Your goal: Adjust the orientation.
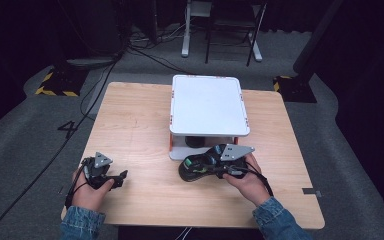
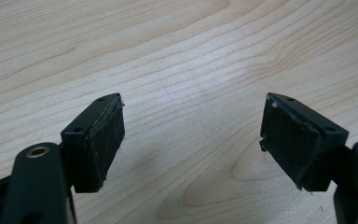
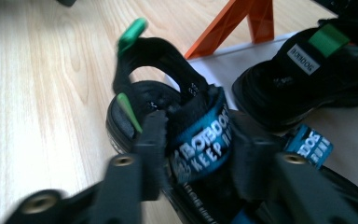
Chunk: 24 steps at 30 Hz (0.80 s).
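The surface [image 1: 140, 125] carries a white rack [image 1: 208, 105] as landmark. Just in front of the rack's open lower shelf lies a black sandal [image 3: 168, 135], its long axis pointing roughly toward the rack, where a second sandal [image 3: 303, 74] sits. The right tool [image 3: 198, 154] is clenched on the sandal's strap. The left tool [image 2: 191, 140], spread and empty, rests well left of the rack.

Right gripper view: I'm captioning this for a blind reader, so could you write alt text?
The right gripper is clamped on the teal strap of a black sandal over the wooden table. A second black sandal sits behind on a white shelf with an orange support.
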Tool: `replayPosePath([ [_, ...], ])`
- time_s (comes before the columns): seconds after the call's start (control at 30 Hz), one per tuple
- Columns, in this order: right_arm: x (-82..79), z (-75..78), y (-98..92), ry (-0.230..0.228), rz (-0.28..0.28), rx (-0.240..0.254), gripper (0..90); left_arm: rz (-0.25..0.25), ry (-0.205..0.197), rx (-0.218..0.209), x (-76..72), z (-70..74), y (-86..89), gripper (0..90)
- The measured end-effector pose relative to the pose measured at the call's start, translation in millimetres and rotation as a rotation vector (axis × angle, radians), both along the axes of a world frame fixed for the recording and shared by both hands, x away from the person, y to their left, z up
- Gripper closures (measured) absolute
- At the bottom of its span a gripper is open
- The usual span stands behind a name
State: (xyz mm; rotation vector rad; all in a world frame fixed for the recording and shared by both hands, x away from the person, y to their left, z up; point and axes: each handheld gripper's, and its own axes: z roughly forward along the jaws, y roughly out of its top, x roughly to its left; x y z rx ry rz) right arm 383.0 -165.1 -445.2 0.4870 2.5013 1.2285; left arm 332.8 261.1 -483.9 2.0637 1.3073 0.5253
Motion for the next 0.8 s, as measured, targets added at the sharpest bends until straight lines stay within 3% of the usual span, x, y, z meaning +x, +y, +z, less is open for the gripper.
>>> replayPosePath([
  [0.13, -5.6, 4.6, -3.9, 0.012, -0.037, -0.005, 42.9, -0.008, 0.001, 0.001, 0.2, 0.4, -1.2, 22.3],
  [0.27, -12.7, 15.3, -6.1, 0.004, -0.055, 0.052, 35.1, -0.011, 0.003, 0.000, 0.9, -0.2, -2.1, 22.3],
  [0.37, -18.9, 22.5, -2.4, -0.011, -0.054, 0.088, 36.2, -0.013, 0.003, 0.005, 1.0, -0.2, -2.2, 22.3],
  [0.47, -26.8, 24.7, 9.5, 0.013, -0.034, 0.125, 40.7, -0.014, 0.001, 0.004, 0.3, -0.1, -2.6, 22.3],
  [0.6, -32.8, 17.2, 28.2, 0.043, 0.001, 0.103, 44.2, -0.017, 0.003, 0.006, -2.2, -0.6, -2.4, 22.3],
  [0.73, -32.5, 8.2, 41.6, 0.078, 0.000, 0.094, 48.3, -0.010, 0.007, 0.005, -4.6, -1.6, -1.2, 22.3],
  [0.8, -31.3, 4.5, 47.7, 0.080, -0.008, 0.088, 54.8, -0.011, 0.007, 0.007, -4.2, -2.1, -0.9, 22.3],
])
